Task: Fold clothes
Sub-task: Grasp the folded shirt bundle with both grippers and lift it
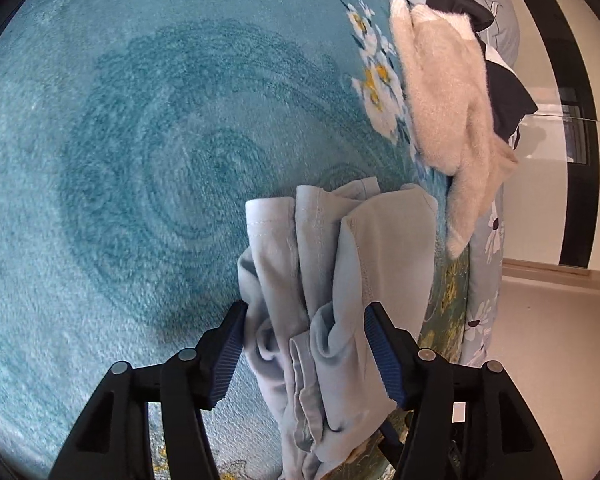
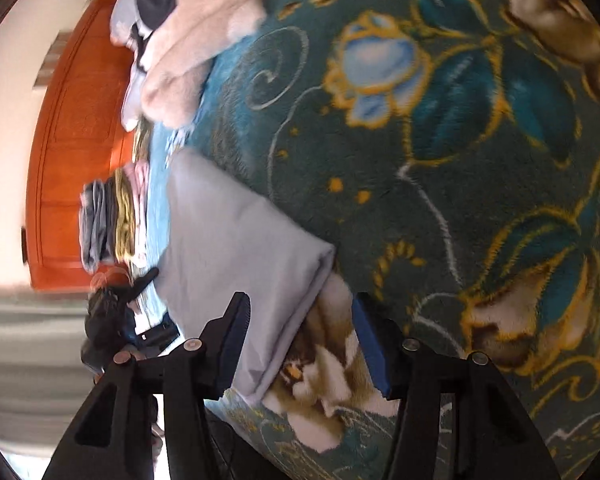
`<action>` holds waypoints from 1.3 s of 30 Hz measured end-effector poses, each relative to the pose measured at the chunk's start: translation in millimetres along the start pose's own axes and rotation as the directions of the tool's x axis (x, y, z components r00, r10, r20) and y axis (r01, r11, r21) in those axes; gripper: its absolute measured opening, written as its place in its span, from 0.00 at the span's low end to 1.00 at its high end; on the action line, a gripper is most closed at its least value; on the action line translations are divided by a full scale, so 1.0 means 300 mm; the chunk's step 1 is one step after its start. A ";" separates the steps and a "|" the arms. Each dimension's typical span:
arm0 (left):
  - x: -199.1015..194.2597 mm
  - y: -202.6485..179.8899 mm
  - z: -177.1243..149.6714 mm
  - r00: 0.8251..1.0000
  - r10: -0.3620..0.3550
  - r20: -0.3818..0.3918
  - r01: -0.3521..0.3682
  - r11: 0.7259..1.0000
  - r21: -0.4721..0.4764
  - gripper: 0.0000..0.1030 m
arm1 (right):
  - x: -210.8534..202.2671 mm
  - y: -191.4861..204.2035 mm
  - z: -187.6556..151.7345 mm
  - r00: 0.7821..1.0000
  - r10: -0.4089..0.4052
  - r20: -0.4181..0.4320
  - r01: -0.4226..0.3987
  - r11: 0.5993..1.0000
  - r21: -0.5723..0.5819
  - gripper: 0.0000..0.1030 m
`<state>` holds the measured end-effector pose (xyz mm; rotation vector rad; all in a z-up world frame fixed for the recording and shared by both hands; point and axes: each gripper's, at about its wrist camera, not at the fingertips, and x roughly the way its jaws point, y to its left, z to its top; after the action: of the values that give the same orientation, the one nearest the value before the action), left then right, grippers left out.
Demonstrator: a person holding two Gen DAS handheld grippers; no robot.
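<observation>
A light blue garment point(image 1: 332, 280) lies bunched and creased on the teal plush blanket point(image 1: 140, 160). Its folds sit between the fingers of my left gripper point(image 1: 306, 312), whose jaws stand wide apart around the bunch. In the right wrist view the same garment point(image 2: 236, 240) looks smooth and folded flat, with a doubled edge toward the camera. My right gripper point(image 2: 300, 300) is open, its near corner of the cloth resting between the fingers on the flowered blanket point(image 2: 460, 160). This view is blurred.
A cream fluffy garment point(image 1: 448, 92) and a dark one point(image 1: 508, 96) lie piled near the bed's edge. A stack of folded clothes point(image 2: 112, 224) stands beyond the blue garment, before an orange wooden panel point(image 2: 80, 140). Pale floor point(image 1: 548, 340) lies past the bed edge.
</observation>
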<state>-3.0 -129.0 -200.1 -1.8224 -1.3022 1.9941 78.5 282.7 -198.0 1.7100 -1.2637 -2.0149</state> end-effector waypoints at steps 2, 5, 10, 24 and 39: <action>0.006 0.000 0.004 1.000 -0.003 0.001 0.003 1.000 -0.010 0.62 | -0.002 -0.020 0.010 0.999 0.028 0.040 -0.031 0.998 0.057 0.53; 0.008 0.007 0.008 1.000 -0.015 -0.002 0.015 0.999 -0.033 0.61 | 0.012 -0.042 0.020 0.994 0.087 0.068 -0.094 0.989 0.111 0.54; -0.003 0.005 0.000 1.000 0.008 0.030 -0.007 0.999 -0.047 0.25 | 0.056 -0.061 0.019 0.989 0.125 0.075 -0.136 0.976 0.168 0.18; -0.359 -0.120 -0.261 0.978 -0.044 0.204 0.016 0.990 0.137 0.15 | -0.055 0.260 0.115 0.989 0.143 0.030 -0.137 0.979 -0.151 0.08; -0.296 0.167 -0.373 0.997 0.007 0.081 -0.003 0.999 -0.051 0.17 | 0.151 0.310 0.161 0.993 -0.099 -0.069 0.068 0.934 -0.350 0.08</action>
<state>138.1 -160.2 -155.1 -1.7861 -1.3846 2.0762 -11.0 219.4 -165.8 1.6787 -0.7610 -2.0372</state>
